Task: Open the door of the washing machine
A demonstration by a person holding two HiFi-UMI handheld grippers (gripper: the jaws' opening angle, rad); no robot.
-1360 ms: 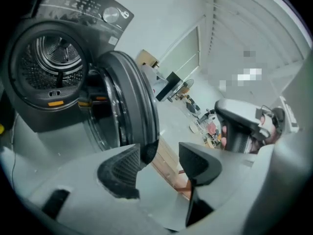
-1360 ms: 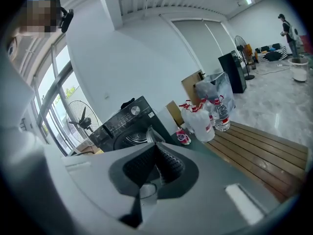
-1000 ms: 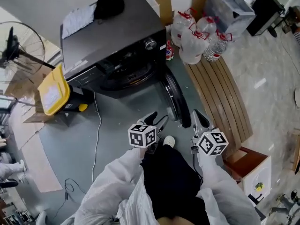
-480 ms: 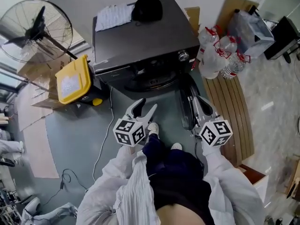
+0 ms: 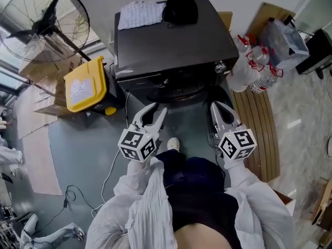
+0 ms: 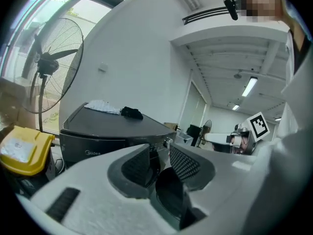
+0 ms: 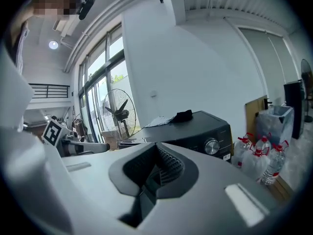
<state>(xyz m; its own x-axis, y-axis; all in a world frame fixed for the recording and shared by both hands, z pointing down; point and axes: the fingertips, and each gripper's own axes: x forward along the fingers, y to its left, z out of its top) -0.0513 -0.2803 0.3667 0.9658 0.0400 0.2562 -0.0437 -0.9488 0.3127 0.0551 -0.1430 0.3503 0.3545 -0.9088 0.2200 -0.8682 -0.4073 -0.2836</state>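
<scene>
Head view looks steeply down, gripper views forward, all sharing the washing machine (image 5: 176, 45)

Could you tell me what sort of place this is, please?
Probably a workshop or storeroom rather than a home: a washing machine stands with a big pedestal fan and large water bottles close by.

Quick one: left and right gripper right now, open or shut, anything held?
Left gripper: open, nothing between the jaws, which have just been closing.
Right gripper: shut, empty.
</scene>
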